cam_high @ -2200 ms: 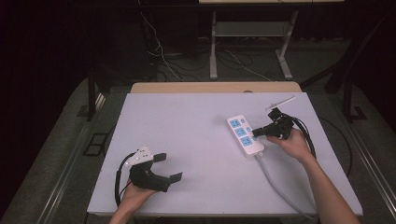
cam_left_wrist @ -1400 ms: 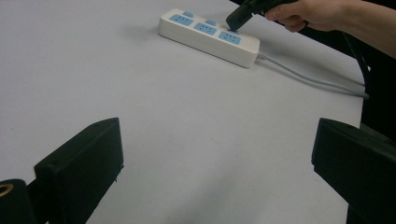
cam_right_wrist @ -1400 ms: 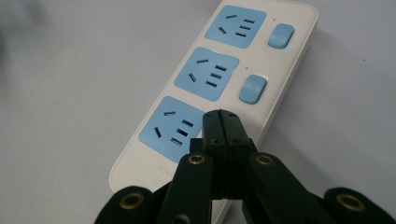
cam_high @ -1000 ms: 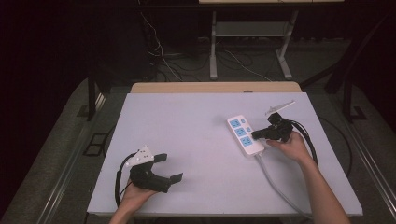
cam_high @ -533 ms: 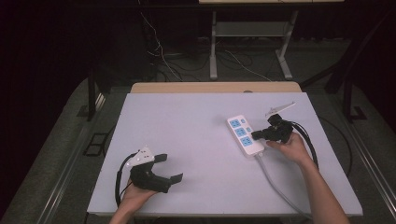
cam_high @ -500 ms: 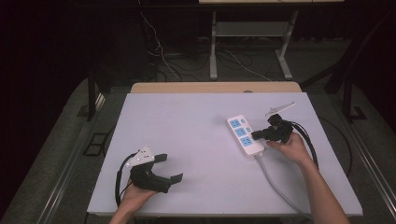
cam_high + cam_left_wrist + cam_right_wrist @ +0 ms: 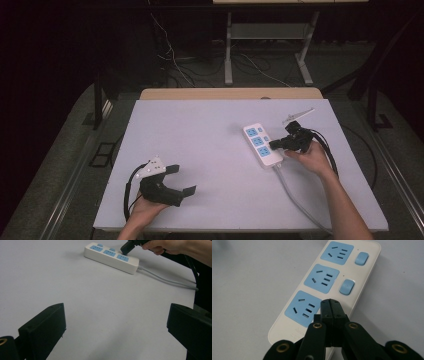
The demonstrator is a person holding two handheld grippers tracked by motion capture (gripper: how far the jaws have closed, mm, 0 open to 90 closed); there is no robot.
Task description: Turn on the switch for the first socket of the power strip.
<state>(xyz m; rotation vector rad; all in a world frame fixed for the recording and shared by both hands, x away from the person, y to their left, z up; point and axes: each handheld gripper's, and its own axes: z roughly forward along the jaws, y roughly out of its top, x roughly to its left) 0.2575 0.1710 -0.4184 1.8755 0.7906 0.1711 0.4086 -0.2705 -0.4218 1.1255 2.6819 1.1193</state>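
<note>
The right gripper (image 7: 330, 305) has its black jaws pressed fully together, holding nothing, with the tips on or just above the white three-socket power strip with blue faces (image 7: 325, 286) beside its nearest socket (contact itself is hard to confirm). The strip lies on the right part of the pale grey table (image 7: 200, 140), its grey cable (image 7: 295, 197) trailing toward the near edge. The left gripper (image 7: 182, 180) rests near the front left, jaws spread wide and empty, well apart from the strip.
</note>
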